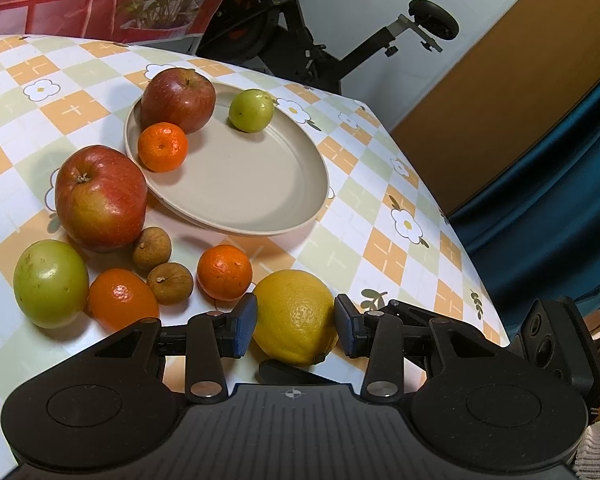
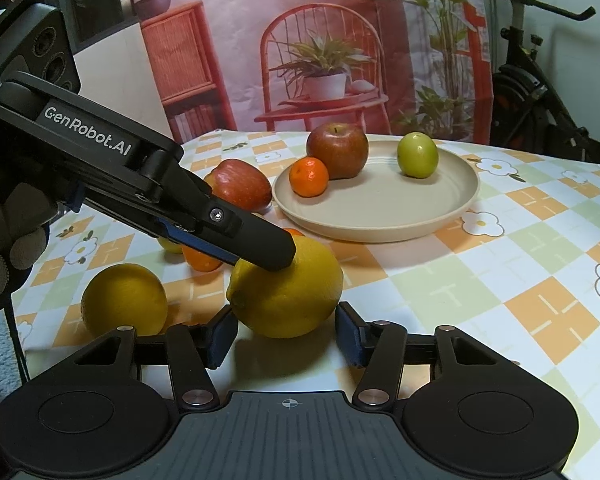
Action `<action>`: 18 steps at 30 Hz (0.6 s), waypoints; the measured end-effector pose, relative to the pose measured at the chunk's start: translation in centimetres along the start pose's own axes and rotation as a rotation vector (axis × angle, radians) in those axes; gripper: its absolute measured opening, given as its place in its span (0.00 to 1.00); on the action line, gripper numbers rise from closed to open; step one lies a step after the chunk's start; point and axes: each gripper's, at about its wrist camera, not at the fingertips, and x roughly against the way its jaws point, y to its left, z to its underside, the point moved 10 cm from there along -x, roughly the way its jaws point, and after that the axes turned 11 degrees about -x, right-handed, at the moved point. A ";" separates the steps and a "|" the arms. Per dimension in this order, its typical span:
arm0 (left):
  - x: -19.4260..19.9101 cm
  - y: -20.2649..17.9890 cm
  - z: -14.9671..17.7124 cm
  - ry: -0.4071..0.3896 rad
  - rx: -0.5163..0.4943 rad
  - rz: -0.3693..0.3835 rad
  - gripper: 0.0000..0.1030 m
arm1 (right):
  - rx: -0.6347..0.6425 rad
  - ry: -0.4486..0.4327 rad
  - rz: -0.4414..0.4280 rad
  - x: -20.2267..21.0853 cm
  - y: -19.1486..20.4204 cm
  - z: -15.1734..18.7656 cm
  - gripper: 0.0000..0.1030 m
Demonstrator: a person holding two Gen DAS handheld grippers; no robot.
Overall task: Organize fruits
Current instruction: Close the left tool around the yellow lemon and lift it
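The left tongs (image 1: 295,322) straddle a large yellow lemon (image 1: 294,316) on the bench (image 1: 400,216) with its checked, flowered cloth; both blue pads sit at the lemon's sides, though a firm clamp cannot be told. In the right wrist view the right tongs (image 2: 286,334) stand apart around the near side of that lemon, with a second yellow lemon (image 2: 124,300) to its left. Farther off, a round beige plate (image 1: 240,188) holds a dark red apple (image 1: 178,100), a small orange mandarin (image 1: 163,147) and a small green fruit (image 1: 251,110). Left of the plate lie a red-yellow apple (image 1: 100,198), a larger green fruit (image 1: 51,284), two mandarins and two brown longans (image 1: 152,248).
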 end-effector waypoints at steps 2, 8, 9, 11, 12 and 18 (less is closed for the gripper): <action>0.0 0.0 0.0 0.001 -0.003 -0.002 0.43 | -0.001 0.000 -0.001 0.0 0.0 0.0 0.49; -0.2 -0.3 -0.1 0.011 -0.017 -0.009 0.43 | -0.004 -0.006 -0.002 0.2 -0.1 0.0 0.48; -0.2 -0.4 -0.2 0.012 -0.020 -0.011 0.43 | -0.007 -0.007 -0.004 0.2 -0.1 0.0 0.48; -0.2 -0.5 -0.3 0.013 -0.025 -0.014 0.43 | -0.016 -0.012 -0.010 0.3 -0.2 0.0 0.48; -0.2 -0.6 -0.3 0.012 -0.029 -0.015 0.43 | -0.021 -0.016 -0.012 0.4 -0.2 -0.1 0.48; 0.0 -1.3 -0.6 0.012 -0.067 -0.030 0.43 | -0.027 -0.024 -0.004 0.8 -0.3 -0.3 0.48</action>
